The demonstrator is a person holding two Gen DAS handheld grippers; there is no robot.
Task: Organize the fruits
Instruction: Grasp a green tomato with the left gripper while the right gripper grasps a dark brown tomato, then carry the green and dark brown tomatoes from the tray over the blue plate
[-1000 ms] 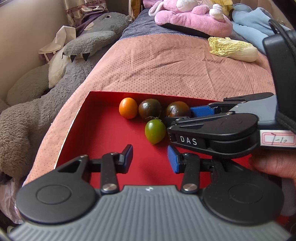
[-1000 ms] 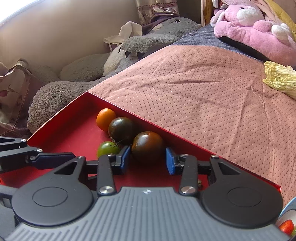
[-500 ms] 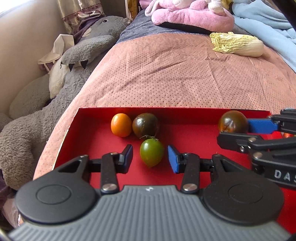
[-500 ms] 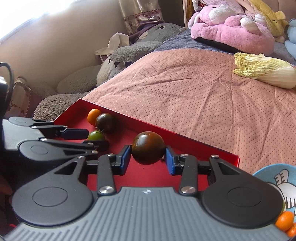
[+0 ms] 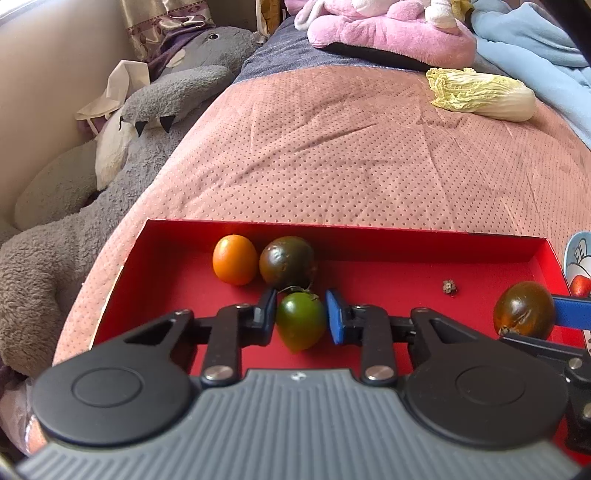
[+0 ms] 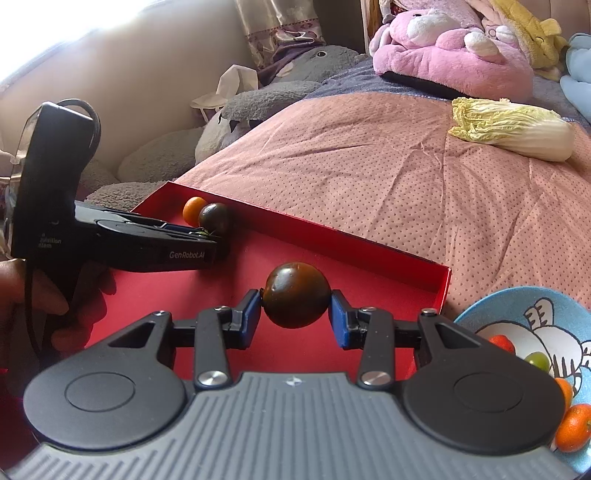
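A red tray (image 5: 406, 236) lies on the pink bedspread. My left gripper (image 5: 300, 314) has its pads against both sides of a green tomato (image 5: 300, 321) on the tray floor. An orange tomato (image 5: 234, 259) and a dark tomato (image 5: 287, 261) sit just beyond it by the far wall. My right gripper (image 6: 296, 314) is shut on a second dark tomato (image 6: 296, 294), held above the tray's right part (image 6: 369, 258); it also shows in the left wrist view (image 5: 524, 309). The left gripper shows at the left of the right wrist view (image 6: 207, 236).
A blue cartoon plate (image 6: 517, 317) with small orange, red and green fruits lies right of the tray. A napa cabbage (image 5: 480, 94) lies on the bedspread beyond. Grey (image 5: 147, 122) and pink (image 5: 388, 29) plush toys line the left and far sides. A small stem scrap (image 5: 449, 287) lies in the tray.
My right gripper closed on the dark tomato, lifted it and carried it right toward the plate. My left gripper moved forward and closed around the green tomato.
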